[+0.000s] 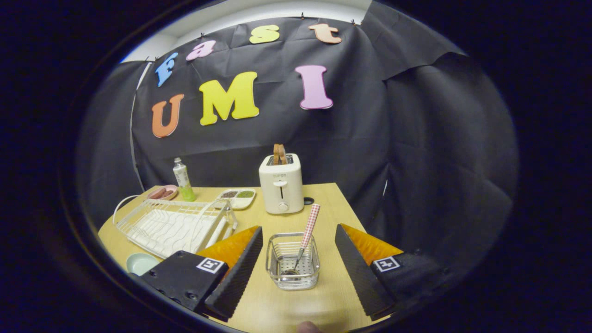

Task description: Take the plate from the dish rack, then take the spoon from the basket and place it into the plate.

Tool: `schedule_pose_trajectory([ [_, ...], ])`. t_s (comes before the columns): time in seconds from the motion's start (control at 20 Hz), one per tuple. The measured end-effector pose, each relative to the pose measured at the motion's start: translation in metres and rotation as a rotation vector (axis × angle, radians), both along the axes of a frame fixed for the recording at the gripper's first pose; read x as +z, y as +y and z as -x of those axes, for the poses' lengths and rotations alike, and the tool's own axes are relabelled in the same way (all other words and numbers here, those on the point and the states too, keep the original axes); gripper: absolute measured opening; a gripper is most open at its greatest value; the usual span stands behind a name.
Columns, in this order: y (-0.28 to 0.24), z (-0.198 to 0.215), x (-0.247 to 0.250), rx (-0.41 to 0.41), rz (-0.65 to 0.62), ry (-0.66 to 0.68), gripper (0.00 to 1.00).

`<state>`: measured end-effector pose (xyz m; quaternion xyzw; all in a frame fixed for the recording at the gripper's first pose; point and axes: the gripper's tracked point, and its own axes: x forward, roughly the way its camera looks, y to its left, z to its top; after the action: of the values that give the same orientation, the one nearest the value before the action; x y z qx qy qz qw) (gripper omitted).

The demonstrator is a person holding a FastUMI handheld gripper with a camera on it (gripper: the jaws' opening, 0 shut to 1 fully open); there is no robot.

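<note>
Gripper view, going roughly near to far:

Gripper (298, 259): fingers spread wide apart with nothing held, hovering over the table, one finger on each side of the basket and neither one touching it.

Basket (292, 267): small clear one with a perforated bottom, sitting on the table right between the two fingers.

Spoon (305, 238): standing in the basket, bowl end down at the bottom, leaning so the checkered pink-and-white handle pokes up and out past the rim towards the toaster.

Plate (140, 263): pale greenish one, lying flat on the table near the front corner of the dish rack, just beyond the left finger's body, so it's already out of the rack. Partly hidden by the finger, can't see all of it.

Dish rack (173, 225): white wire thing, on the table to the left of the basket, looks like no dishes in it.

Toaster (281, 183): cream-coloured, upright beyond the basket, slices of toast sticking out of the top slots.

Divided tray (238, 197): small white one just left of the toaster, dark and green stuff in its compartments.

Bottle (183, 179): white top and green bottom, stands behind the rack.

Pink dish (163, 192): beside the bottle, holds what look like sausages.

Table (333, 203): light wood, the black cloth wall behind it.
</note>
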<state>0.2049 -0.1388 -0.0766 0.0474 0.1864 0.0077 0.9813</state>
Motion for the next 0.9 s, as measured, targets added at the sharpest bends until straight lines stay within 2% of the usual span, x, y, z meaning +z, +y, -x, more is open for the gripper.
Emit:
schedule_pose_trajectory([
  [0.1,-0.002,-0.023,-0.007,0.018,-0.01,0.031,0.95],
  [0.35,-0.008,-0.058,-0.022,0.017,-0.007,0.095,0.76],
  [0.5,-0.007,-0.072,-0.037,0.011,-0.045,0.129,0.72],
  [0.55,-0.006,-0.073,-0.04,0.017,-0.06,0.142,0.67],
  [0.8,-0.009,-0.064,-0.026,0.014,-0.097,0.104,0.25],
  [0.9,-0.007,-0.055,-0.014,0.016,-0.109,0.082,0.18],
])
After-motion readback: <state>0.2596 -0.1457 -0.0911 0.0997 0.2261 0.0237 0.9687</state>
